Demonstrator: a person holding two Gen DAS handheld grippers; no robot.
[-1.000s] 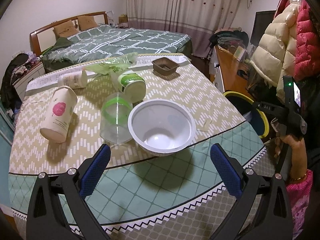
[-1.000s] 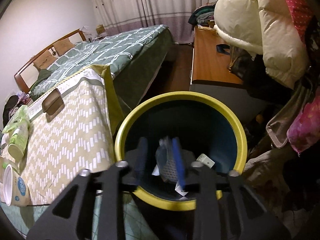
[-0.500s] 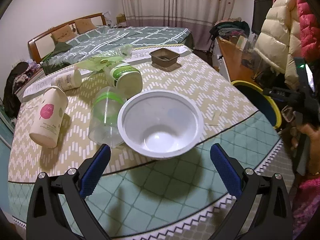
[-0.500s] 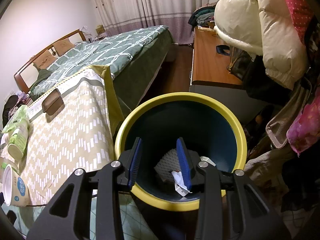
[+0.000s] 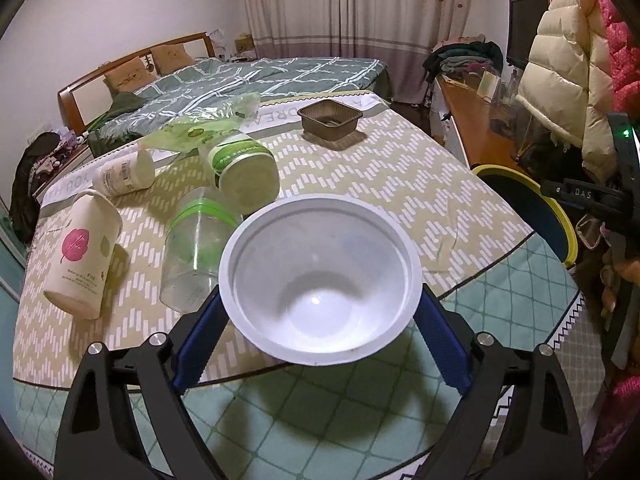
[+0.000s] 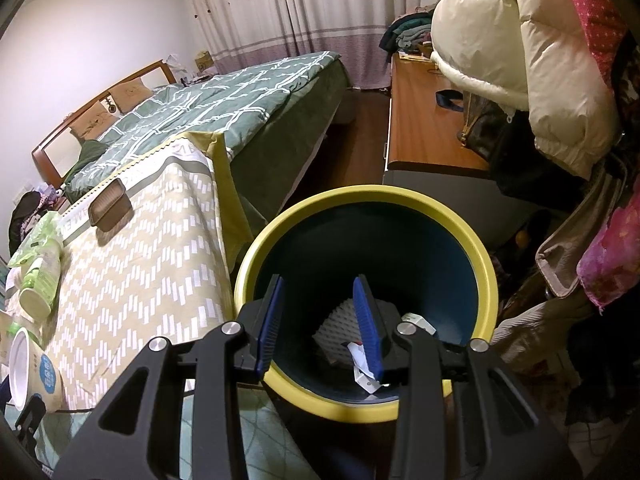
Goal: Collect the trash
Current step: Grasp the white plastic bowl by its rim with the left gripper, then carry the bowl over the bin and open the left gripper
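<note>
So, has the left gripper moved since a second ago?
Yes. The left gripper advanced toward the white plastic bowl; its closing fingers now flank the bowl, nearer the brown tray.

Patterned tablecloth (image 5: 400, 184) carries bowl (image 5: 320, 280), cups, tray (image 5: 330, 120).

**A lived-in bedroom under warm light**

A bed (image 5: 256, 80) with a green checked quilt and wooden headboard (image 5: 132, 60) stands before pale curtains (image 5: 352, 4). Puffy jackets (image 6: 520, 60) hang above a wooden desk (image 6: 424, 128); dark wood floor (image 6: 352, 136) between.
</note>
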